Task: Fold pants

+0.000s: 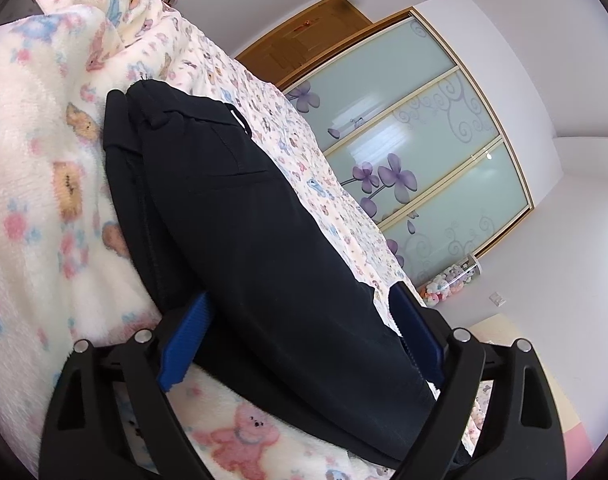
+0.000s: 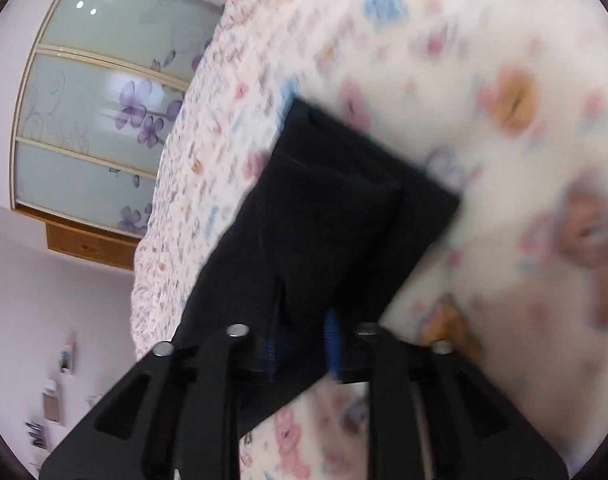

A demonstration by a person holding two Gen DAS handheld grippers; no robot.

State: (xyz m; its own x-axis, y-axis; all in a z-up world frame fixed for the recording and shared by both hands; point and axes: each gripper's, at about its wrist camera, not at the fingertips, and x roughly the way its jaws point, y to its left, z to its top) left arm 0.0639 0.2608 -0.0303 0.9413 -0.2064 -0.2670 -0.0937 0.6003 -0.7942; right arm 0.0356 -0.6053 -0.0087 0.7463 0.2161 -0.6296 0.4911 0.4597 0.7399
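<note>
A fleecy cream blanket printed with pink and brown teddy bears covers the bed, and past its far edge stands a wardrobe with frosted glass doors painted with purple flowers. The black fabric pants lie lengthwise on the blanket, running from near me toward the far end, one layer folded over another along the left side. My left tongs are spread wide, blue ribbed pads on either side of the near end of the pants, which pass between them. In the right wrist view, which is blurred, my right tongs are pressed together, pinching a raised fold of the pants between the blue pads.
</note>
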